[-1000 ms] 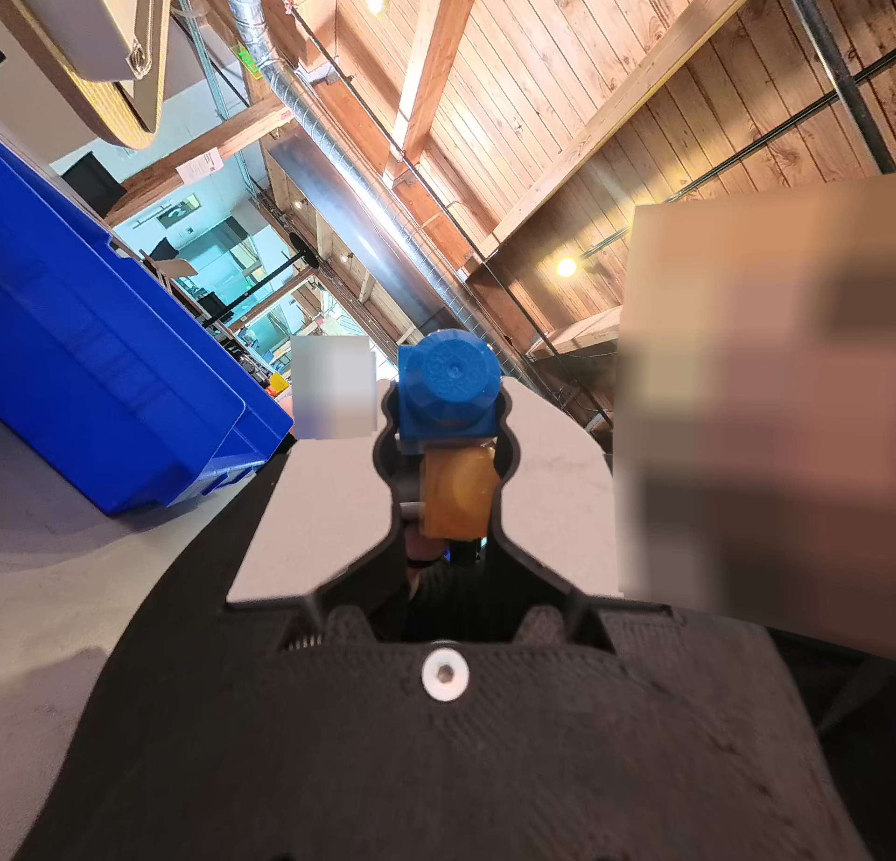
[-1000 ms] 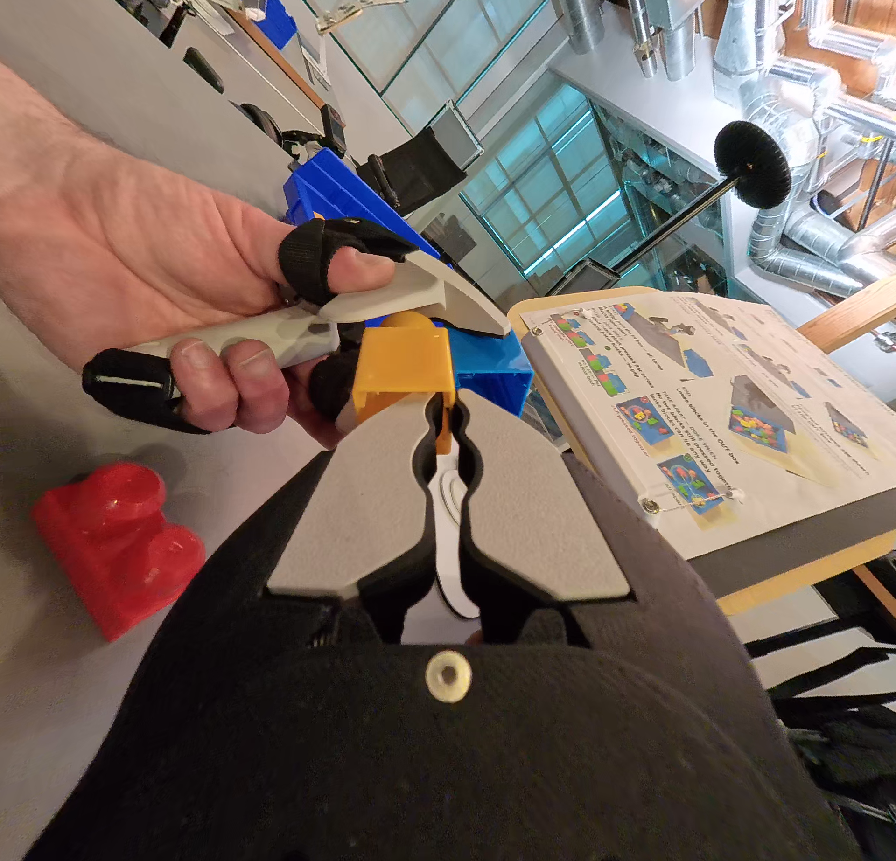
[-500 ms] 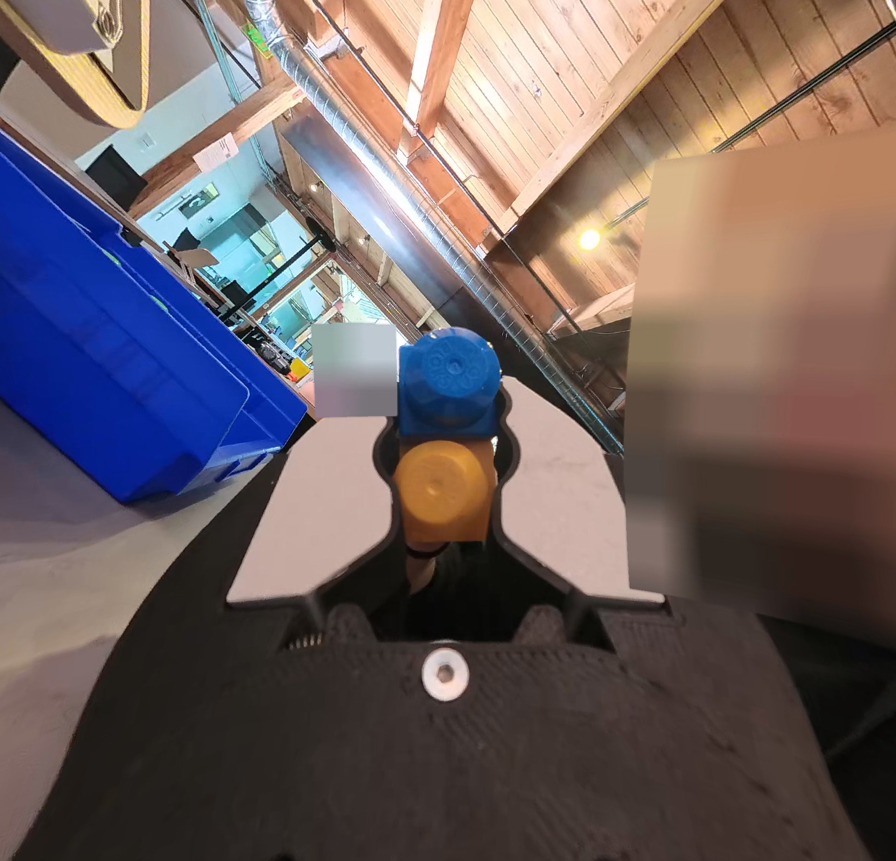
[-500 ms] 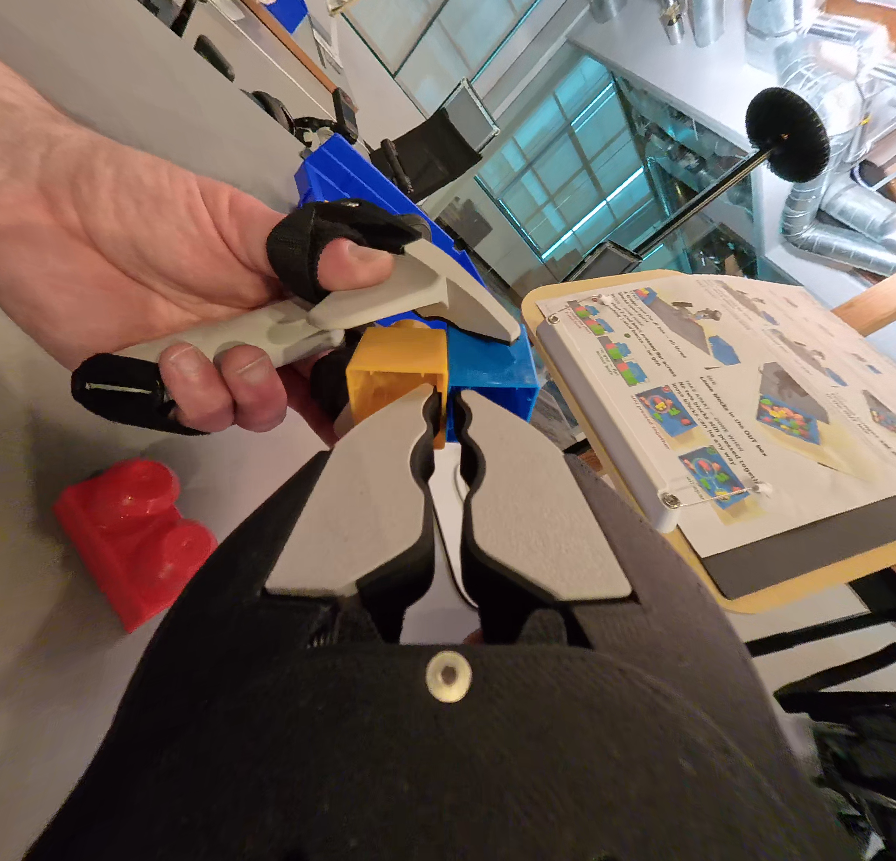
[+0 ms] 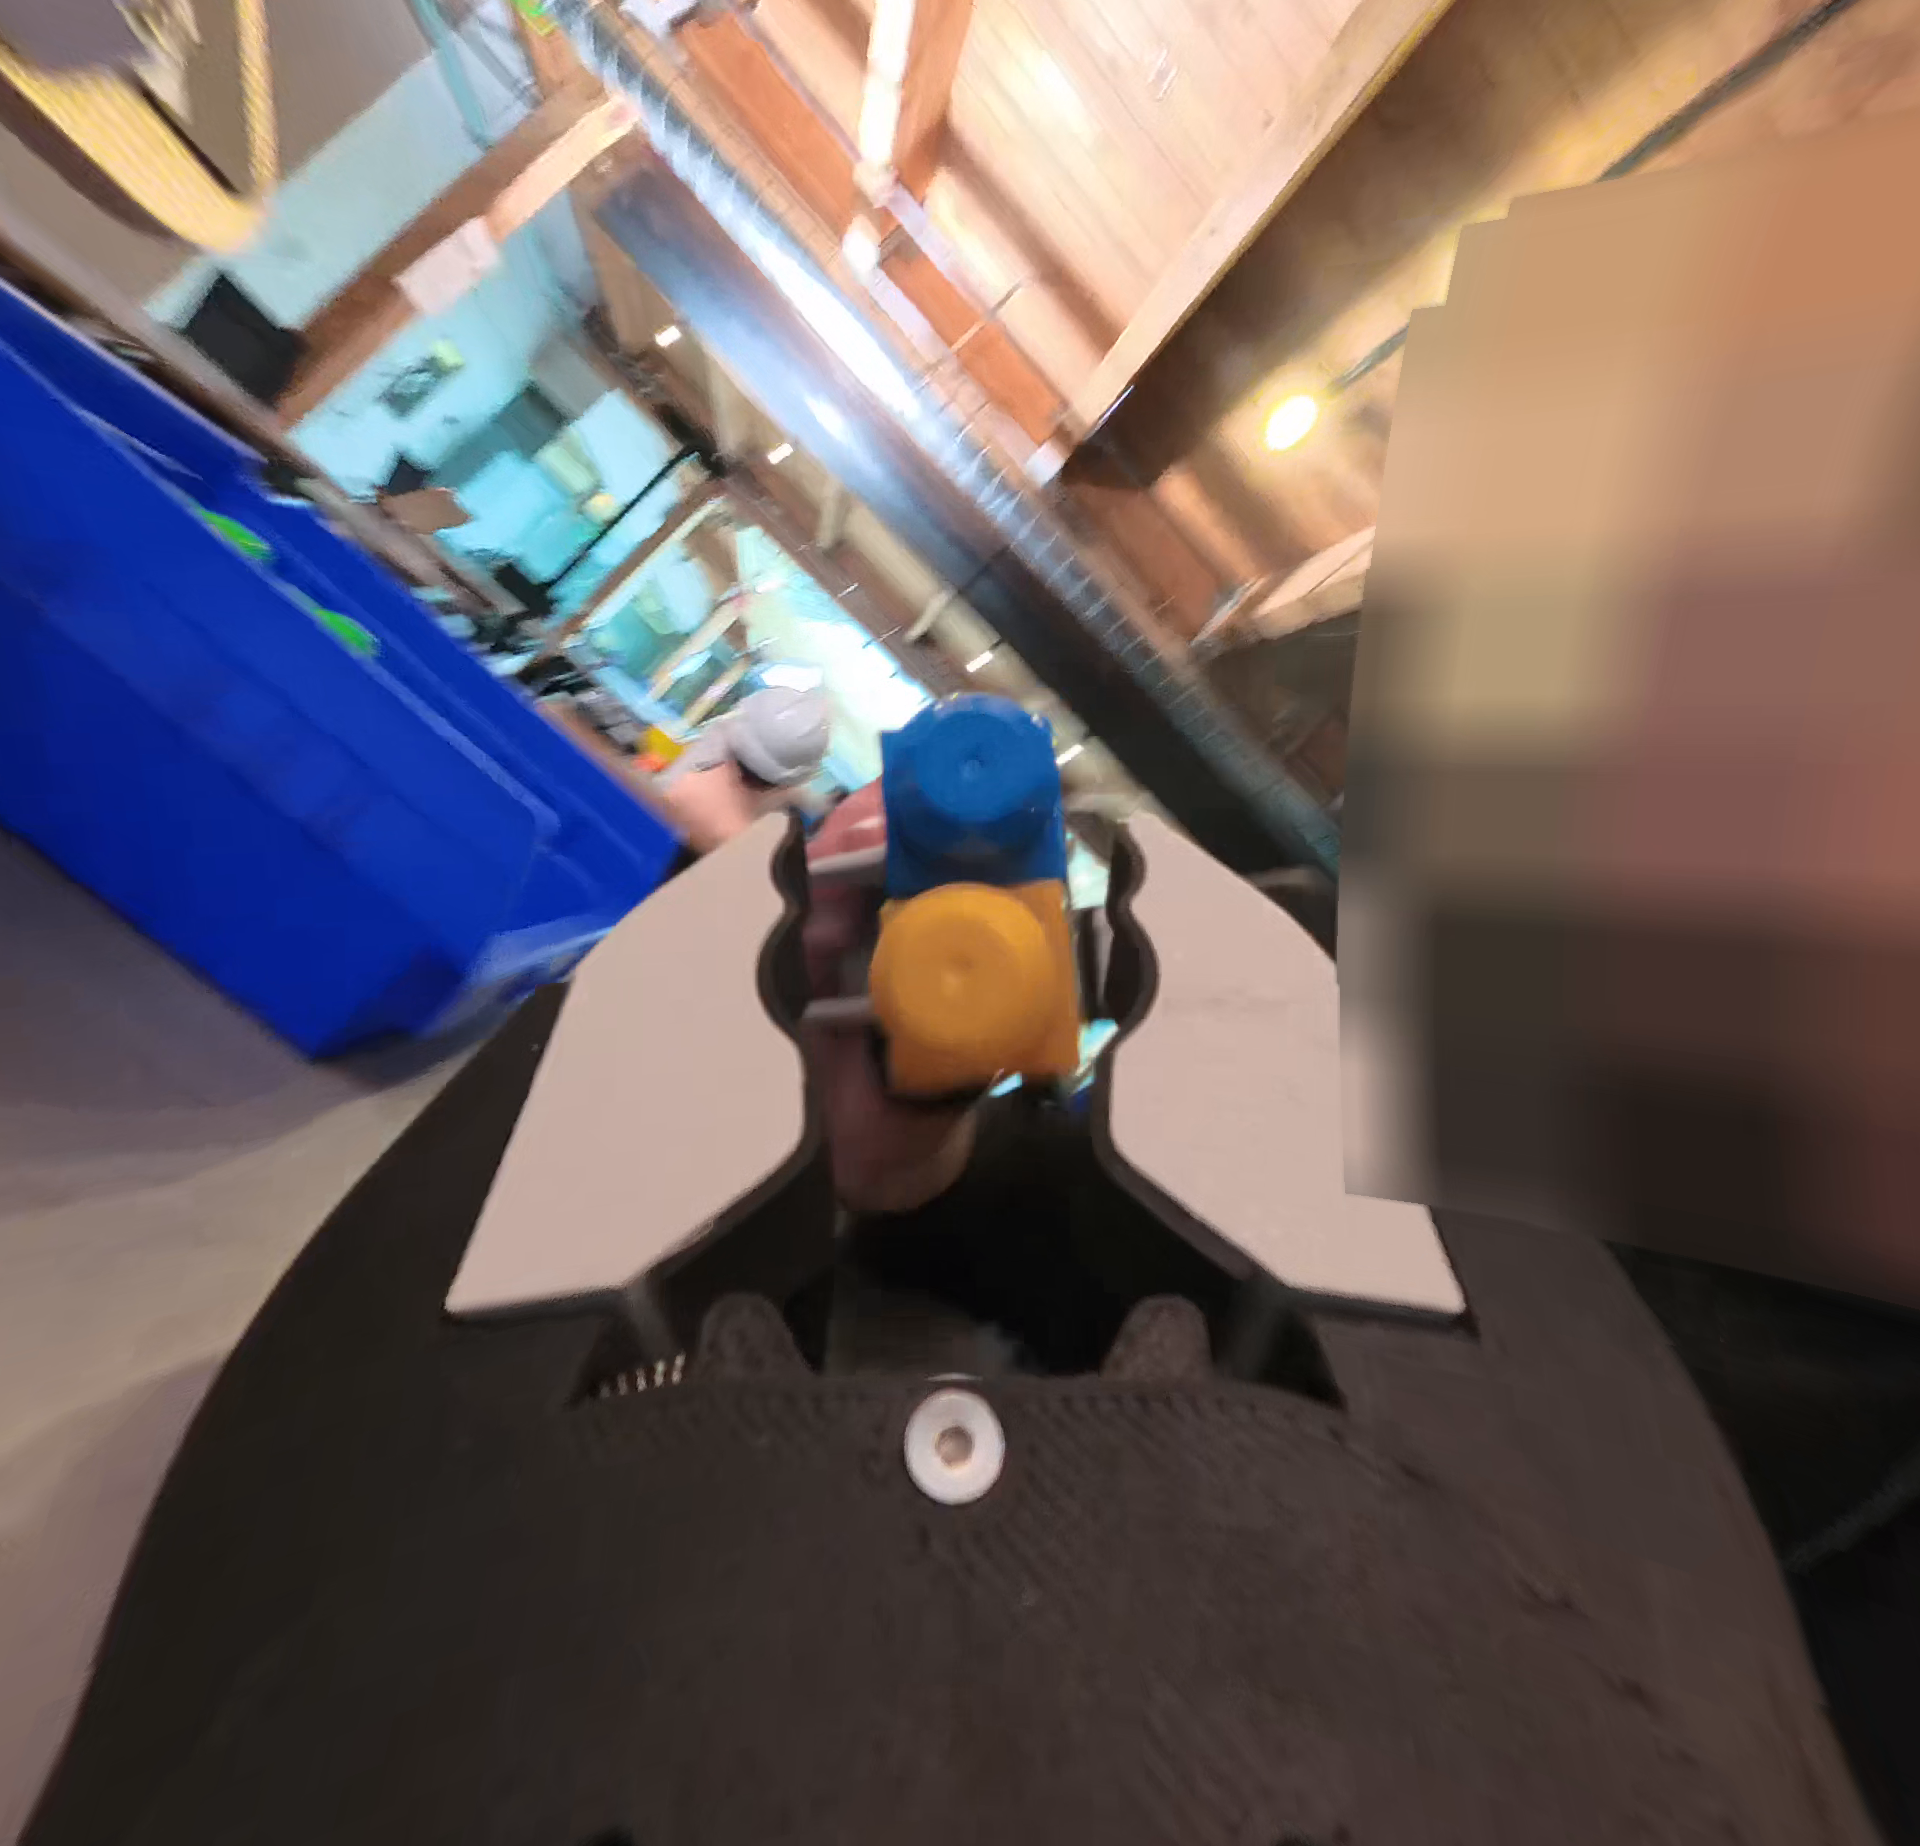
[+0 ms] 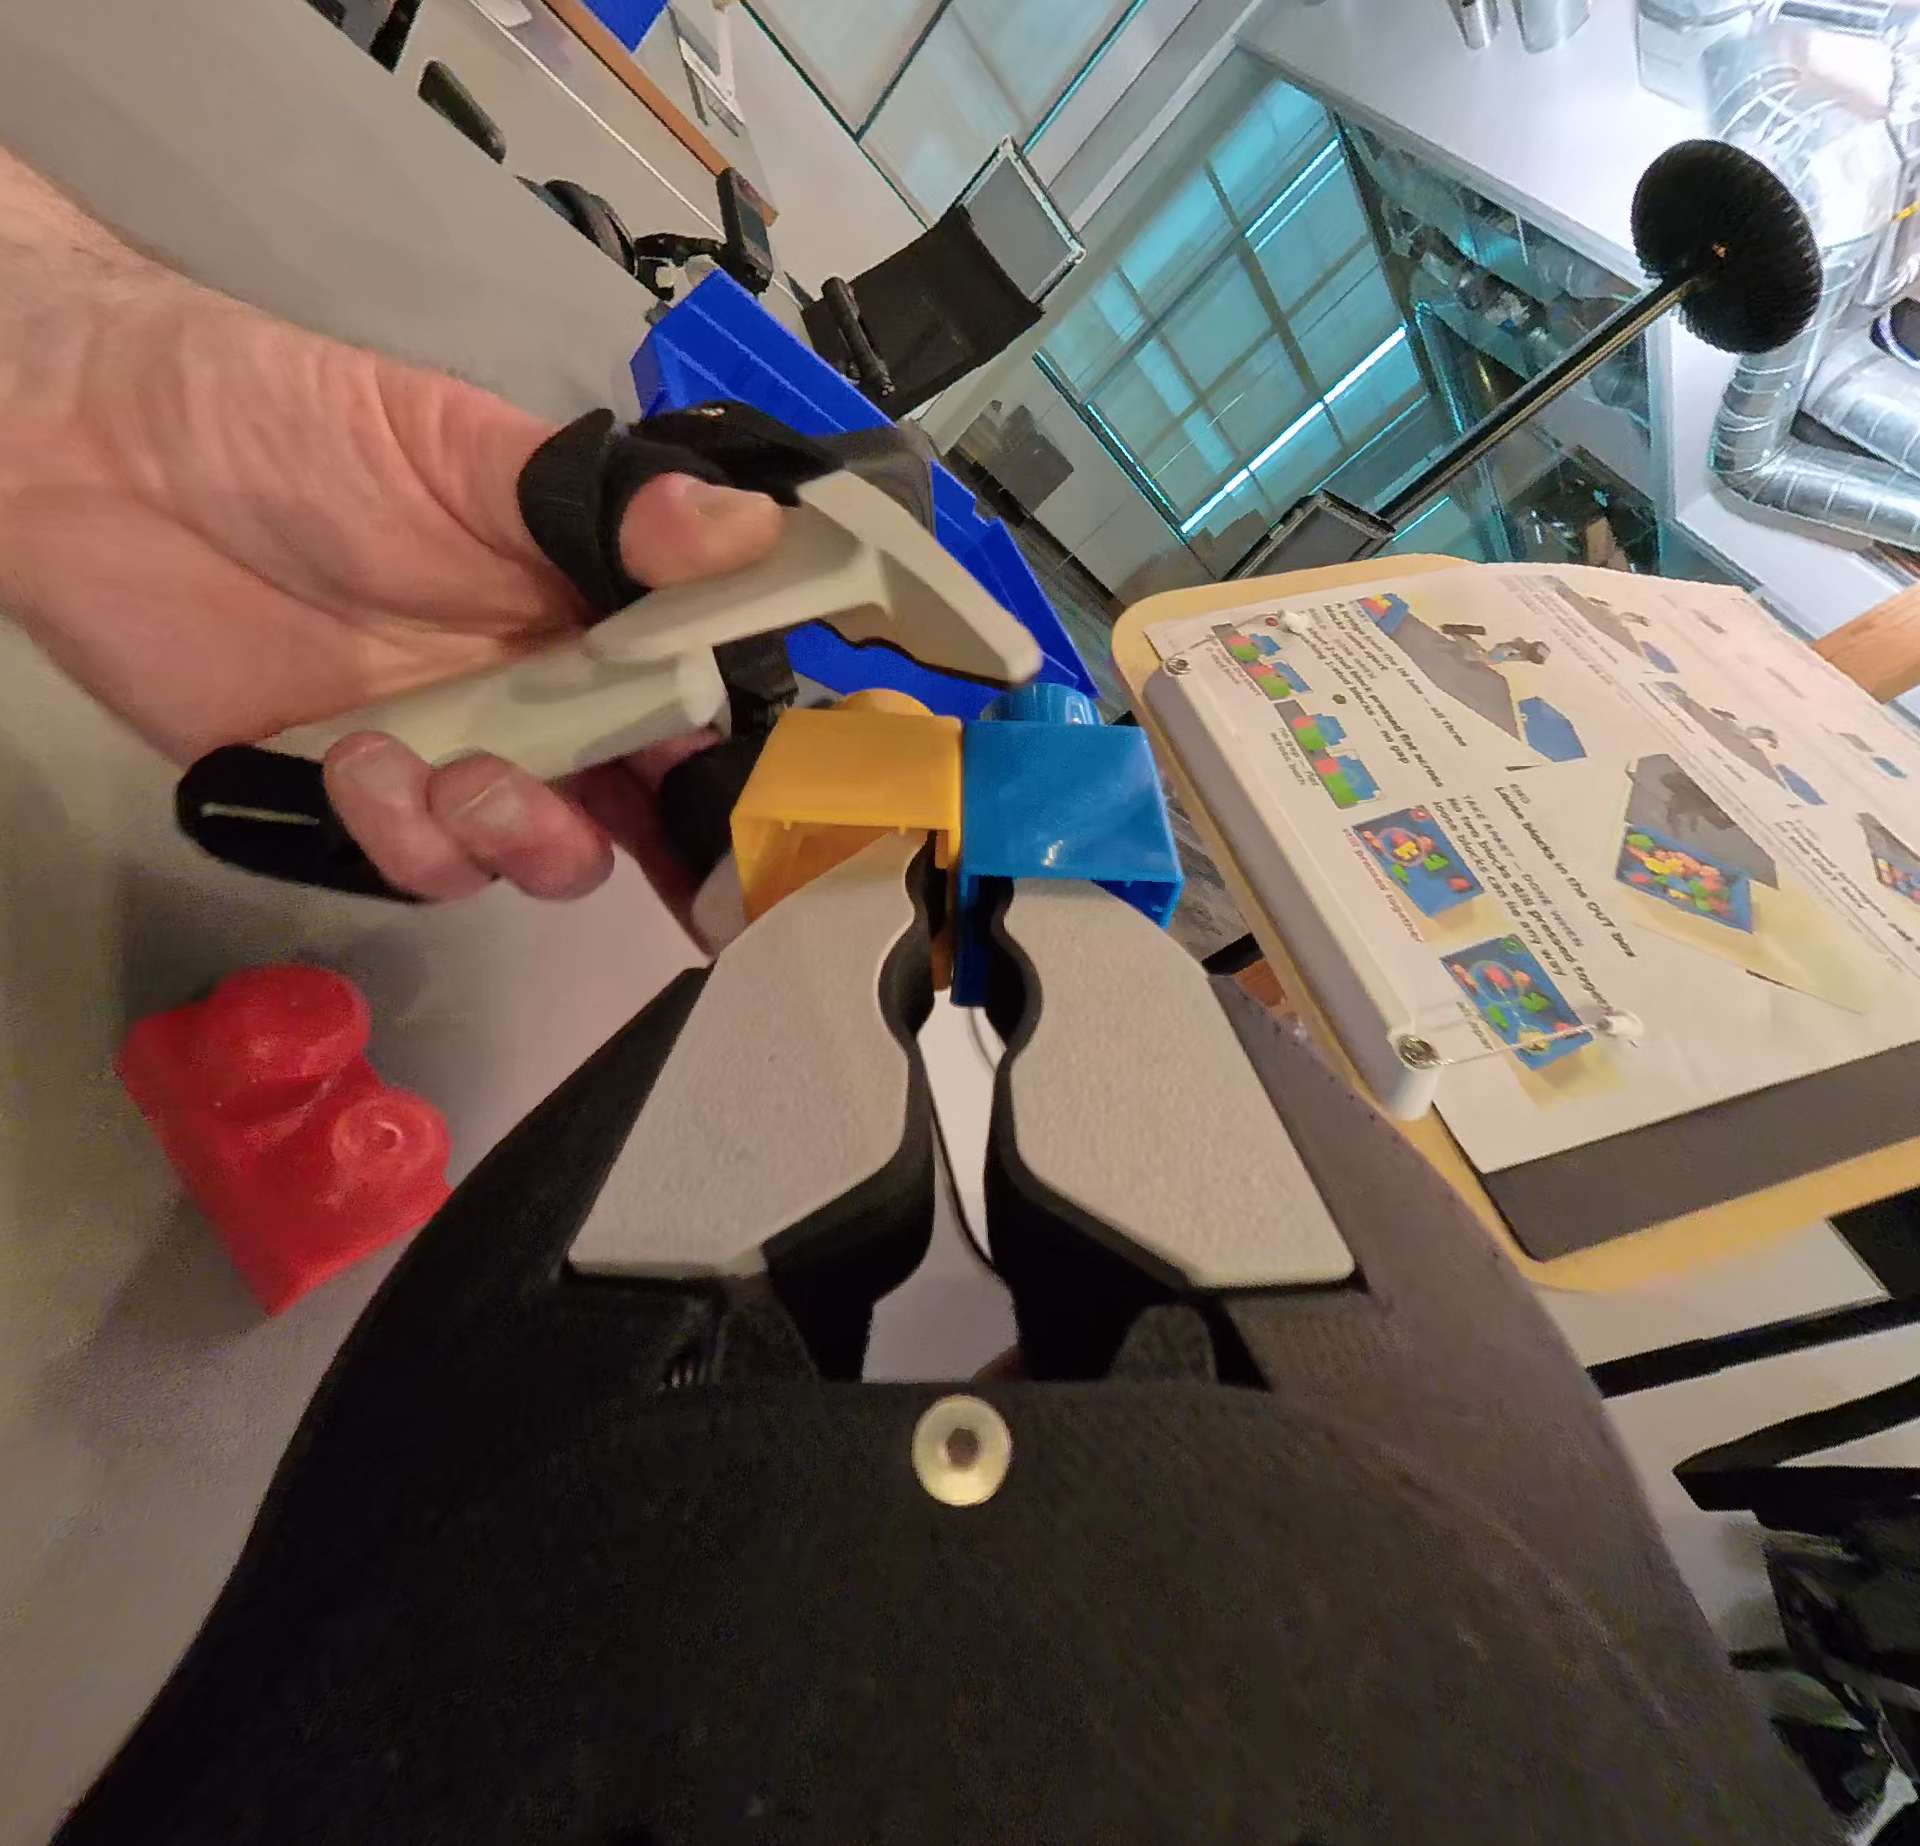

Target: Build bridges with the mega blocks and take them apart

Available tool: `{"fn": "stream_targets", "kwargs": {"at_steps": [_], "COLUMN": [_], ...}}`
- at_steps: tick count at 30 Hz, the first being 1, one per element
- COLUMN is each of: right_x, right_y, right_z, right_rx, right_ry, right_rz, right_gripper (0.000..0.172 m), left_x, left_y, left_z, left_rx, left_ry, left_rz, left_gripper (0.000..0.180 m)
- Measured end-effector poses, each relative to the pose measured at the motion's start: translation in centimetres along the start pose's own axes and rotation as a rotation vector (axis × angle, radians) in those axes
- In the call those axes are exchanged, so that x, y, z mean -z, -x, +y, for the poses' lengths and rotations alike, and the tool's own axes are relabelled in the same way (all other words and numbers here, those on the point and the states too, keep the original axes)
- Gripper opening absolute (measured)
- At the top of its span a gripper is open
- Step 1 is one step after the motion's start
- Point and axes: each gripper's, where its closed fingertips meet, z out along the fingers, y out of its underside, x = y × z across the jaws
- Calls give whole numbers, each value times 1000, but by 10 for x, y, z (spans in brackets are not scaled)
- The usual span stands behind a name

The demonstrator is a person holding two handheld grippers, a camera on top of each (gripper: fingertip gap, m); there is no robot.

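Table is plain grey, timber ceiling above; three blocks: red, yellow, blue. Right claw pinches the yellow-blue pair's walls; left claw gapes around it, loose.

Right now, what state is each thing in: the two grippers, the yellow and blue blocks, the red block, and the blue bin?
Left gripper: open, pads clear of the blocks.
Right gripper: shut on the adjoining walls of both blocks.
Yellow block: beside the blue one, held aloft.
Blue block: held aloft.
Red block: loose on the table.
Blue bin: on the table.
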Motion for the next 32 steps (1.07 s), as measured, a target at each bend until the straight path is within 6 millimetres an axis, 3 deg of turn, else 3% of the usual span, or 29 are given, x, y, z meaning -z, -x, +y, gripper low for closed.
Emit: {"fn": "stream_targets", "kwargs": {"at_steps": [2,5,10,16,18,19,20,21,24,26,28,29,32], "right_x": [8,21,29,32,33,34,34,34,34,36,37,37,34], "right_y": [-11,-21,-9,6,6,6,6,6,4,0,-6,-10,-14], "right_z": [2,9,26,36,37,38,38,37,32,25,15,8,-14], "right_rx": [-10,-21,-35,-31,-32,-33,-30,-28,-26,-15,-5,-7,9], "right_ry": [1,18,72,96,97,98,97,94,82,62,32,9,-48], "right_rz": [18,39,32,4,-1,-1,-1,-2,-5,-6,-18,-28,-76], "right_gripper": [5,5,5,5,5,5,5,5,5,5,5,5,5], "left_x": [9,24,48,86,95,95,95,93,92,81,63,56,58], "left_y": [0,6,20,54,63,65,64,65,64,52,28,12,-21], "left_z": [-8,4,58,128,144,146,149,149,139,120,83,56,-20], "left_rx": [-80,-280,-381,-549,-540,-568,-567,-572,-532,-426,-255,-167,10], "left_ry": [54,295,677,1070,1142,1147,1167,1159,1094,925,660,495,122], "left_rz": [-47,-199,-418,-693,-727,-731,-716,-712,-700,-601,-430,-324,-63], "left_gripper": [56,59,67,74,70,62,38,36,35,35,35,35,35]}}
